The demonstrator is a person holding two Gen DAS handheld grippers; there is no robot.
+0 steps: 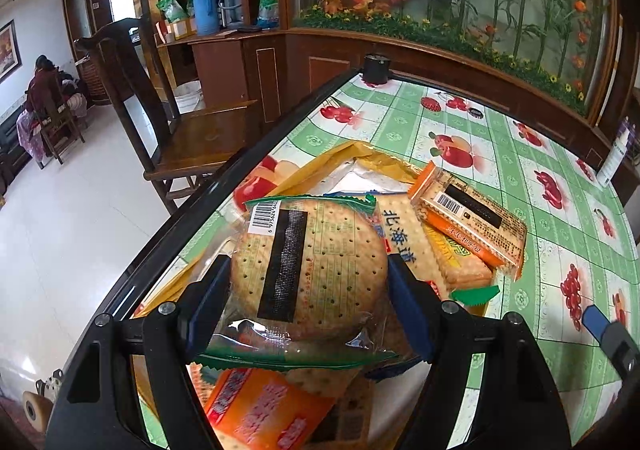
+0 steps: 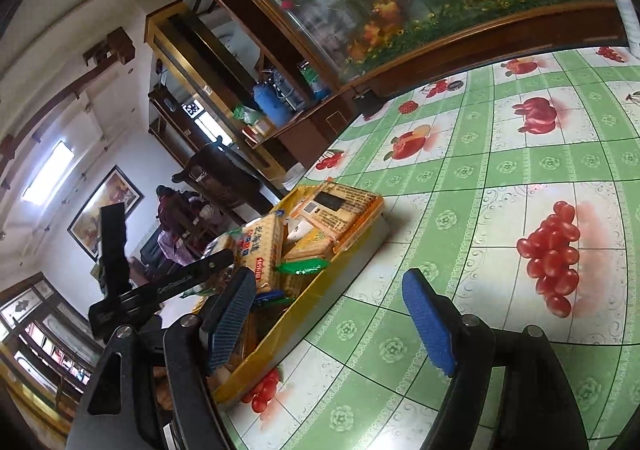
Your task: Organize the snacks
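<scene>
The left gripper (image 1: 308, 290) has its jaws closed on a round perforated biscuit in clear green-edged wrapping (image 1: 310, 270), one blue pad at each side of it; the packet hangs above a shallow yellow cardboard tray (image 1: 316, 165) filled with other snacks; among them lie a rectangular cracker pack with orange ends (image 1: 472, 213), tilted across the tray's far right corner, and an orange-labelled packet (image 1: 256, 410) below the held biscuit; the tray sits on the counter (image 1: 560, 250), covered in a green-checked fruit-print cloth, near its left edge; the right gripper (image 2: 332, 318) holds nothing, jaws standing wide apart, just beside the tray over bare cloth.
</scene>
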